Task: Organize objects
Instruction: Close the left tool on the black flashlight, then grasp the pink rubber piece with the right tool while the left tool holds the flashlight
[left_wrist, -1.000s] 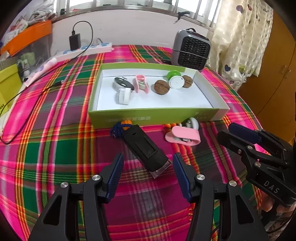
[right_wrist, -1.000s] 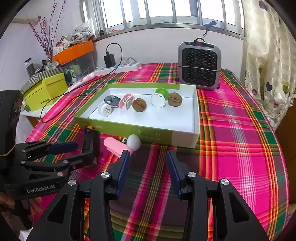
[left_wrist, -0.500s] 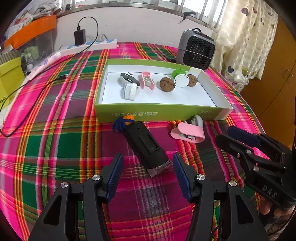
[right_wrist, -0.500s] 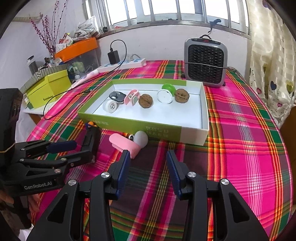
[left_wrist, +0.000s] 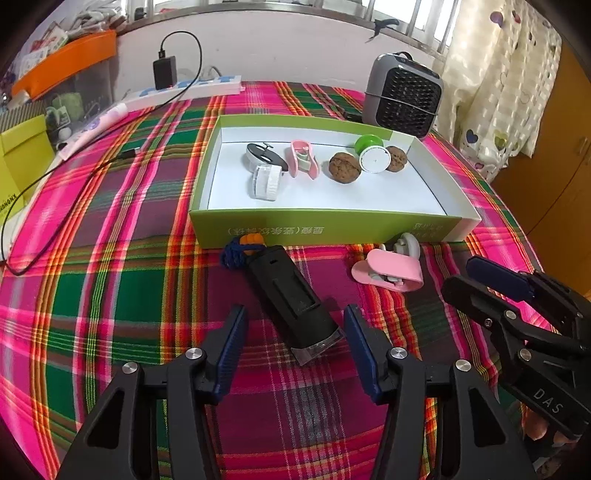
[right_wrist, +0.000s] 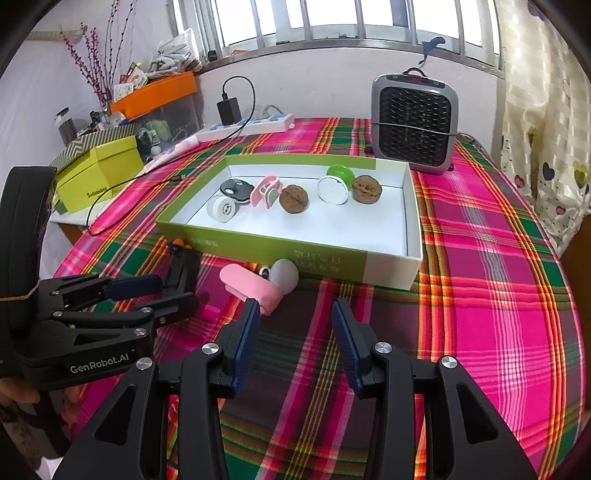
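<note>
A green box (left_wrist: 325, 230) (right_wrist: 258, 245) with a white inside holds two walnuts (left_wrist: 344, 167), a green-and-white round thing (left_wrist: 373, 158), a pink clip (left_wrist: 303, 158) and small round things. In front of it on the plaid cloth lie a black flashlight (left_wrist: 291, 295) with a blue cord and a pink-and-white clip (left_wrist: 388, 271) (right_wrist: 255, 286). My left gripper (left_wrist: 293, 343) is open, its fingers either side of the flashlight's near end. My right gripper (right_wrist: 293, 330) is open and empty, just right of the pink clip. Each gripper shows in the other's view, the right one (left_wrist: 480, 280) and the left one (right_wrist: 147, 291).
A grey fan heater (left_wrist: 402, 96) (right_wrist: 415, 120) stands behind the box. A power strip with a charger (right_wrist: 243, 123) and a black cable (left_wrist: 55, 177) lie at the back left. A yellow-green box (right_wrist: 99, 171) and an orange bin (right_wrist: 155, 92) sit left. A curtain (right_wrist: 546, 110) hangs right.
Both grippers have pulled back and up a little, so the box and the things in front look farther off. The flashlight now lies between the left fingers. Nothing was grasped.
</note>
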